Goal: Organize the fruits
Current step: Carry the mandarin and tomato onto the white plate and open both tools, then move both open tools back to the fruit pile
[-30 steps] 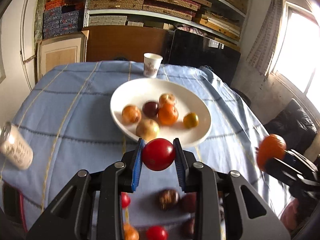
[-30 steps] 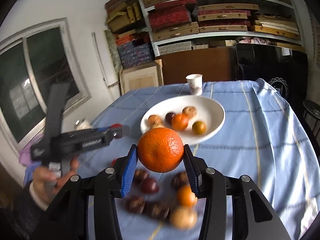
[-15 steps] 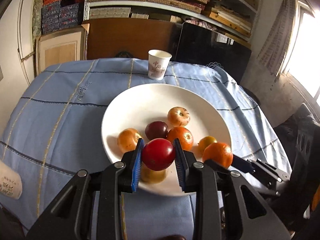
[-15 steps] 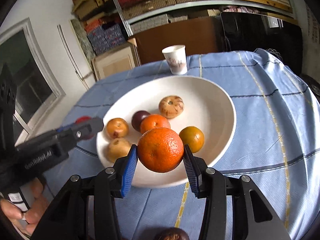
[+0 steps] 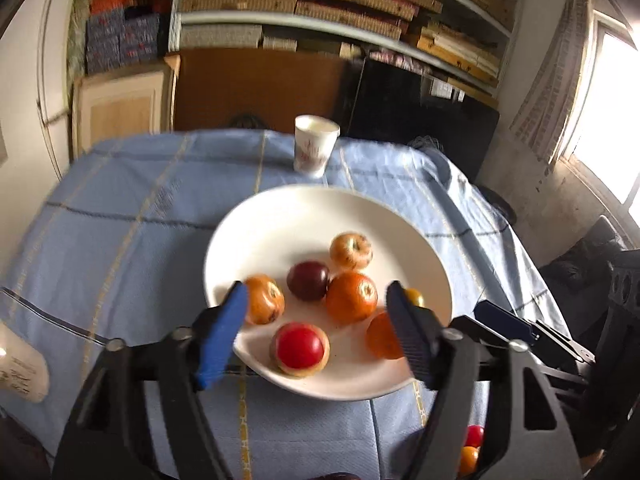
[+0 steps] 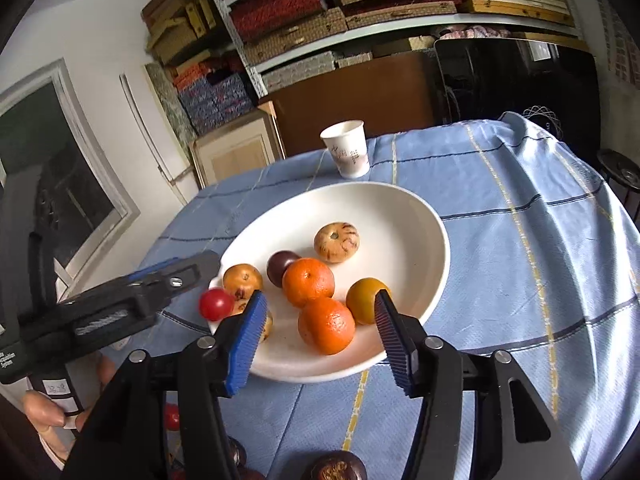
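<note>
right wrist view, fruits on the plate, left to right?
Red tomato → tan fruit → dark plum → upper orange → speckled pale fruit → yellow-brown fruit.

Home storeroom, shelves [image 6: 360,8] stacked with boxes, table under blue checked cloth [image 6: 540,240]

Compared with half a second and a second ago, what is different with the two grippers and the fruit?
Both grippers opened: the left gripper released the red fruit and the right gripper the orange, both now on the white plate. The paper cup stayed put.
</note>
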Demonstrator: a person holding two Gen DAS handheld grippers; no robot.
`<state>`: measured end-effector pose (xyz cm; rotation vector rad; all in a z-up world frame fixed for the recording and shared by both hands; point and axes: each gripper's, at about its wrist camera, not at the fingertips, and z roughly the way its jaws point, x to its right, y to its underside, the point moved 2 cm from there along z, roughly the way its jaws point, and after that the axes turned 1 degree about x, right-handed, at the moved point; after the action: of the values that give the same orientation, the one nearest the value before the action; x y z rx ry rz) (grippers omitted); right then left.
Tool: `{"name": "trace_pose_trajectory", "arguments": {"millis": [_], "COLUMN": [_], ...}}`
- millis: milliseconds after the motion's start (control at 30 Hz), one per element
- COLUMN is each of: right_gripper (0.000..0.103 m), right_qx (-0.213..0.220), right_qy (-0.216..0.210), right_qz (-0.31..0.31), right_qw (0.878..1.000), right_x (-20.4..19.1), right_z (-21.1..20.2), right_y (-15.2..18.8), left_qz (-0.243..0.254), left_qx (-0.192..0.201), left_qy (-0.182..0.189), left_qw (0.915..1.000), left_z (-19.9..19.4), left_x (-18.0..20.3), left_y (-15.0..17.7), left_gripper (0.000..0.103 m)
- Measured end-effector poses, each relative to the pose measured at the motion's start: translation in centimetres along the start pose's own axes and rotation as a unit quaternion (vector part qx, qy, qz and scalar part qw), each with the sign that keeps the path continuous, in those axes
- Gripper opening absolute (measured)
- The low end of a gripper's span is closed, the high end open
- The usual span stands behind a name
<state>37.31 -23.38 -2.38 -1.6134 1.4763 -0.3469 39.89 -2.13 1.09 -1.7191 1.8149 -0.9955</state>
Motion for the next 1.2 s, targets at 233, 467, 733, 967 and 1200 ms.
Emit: {"name": "trace_pose_trajectory", "arguments": {"millis": [233,467,733,967,1200], "right_gripper": [0.060,0.060,0.060,0.060,0.058], "right_qx": [0.019,0.014,0.021,0.001,-0.080], "right_qy": [0.007,0.019,0.019,0.021,0.019], "right_qz": [0.009,0.011,-0.013,-0.079,-0.067], "right_qw": [1.000,1.000,1.000,0.997,0.994], "right_x": [1.2,2.5,1.2,-0.8,1.3], "right_z": [-3.0,-4.9,-5.7,-6.0,-5.7], "right_y": [1.2,3.7,4.1,5.0,7.4], "left_qz": [0.013,0.047,0.008,0.022,-0.013], "left_qx": [0.033,0.007,-0.101,-0.072,-0.085], "left_qy": [-0.025,-0.066,-0.031,-0.074,-0.102], "left_qw": [0.9991,0.9967,0.9944,0.9944,0.9911], "left_z": [-3.4,-5.1,-4.4,-6.2,-6.3], "left_x": [0.8,-1.0,-5.1,-5.3,-7.5], "left_y": [0.2,2.1,6.0,7.7,10.2], "left_gripper": [0.088,0.095,0.081,0.081,0.086]}}
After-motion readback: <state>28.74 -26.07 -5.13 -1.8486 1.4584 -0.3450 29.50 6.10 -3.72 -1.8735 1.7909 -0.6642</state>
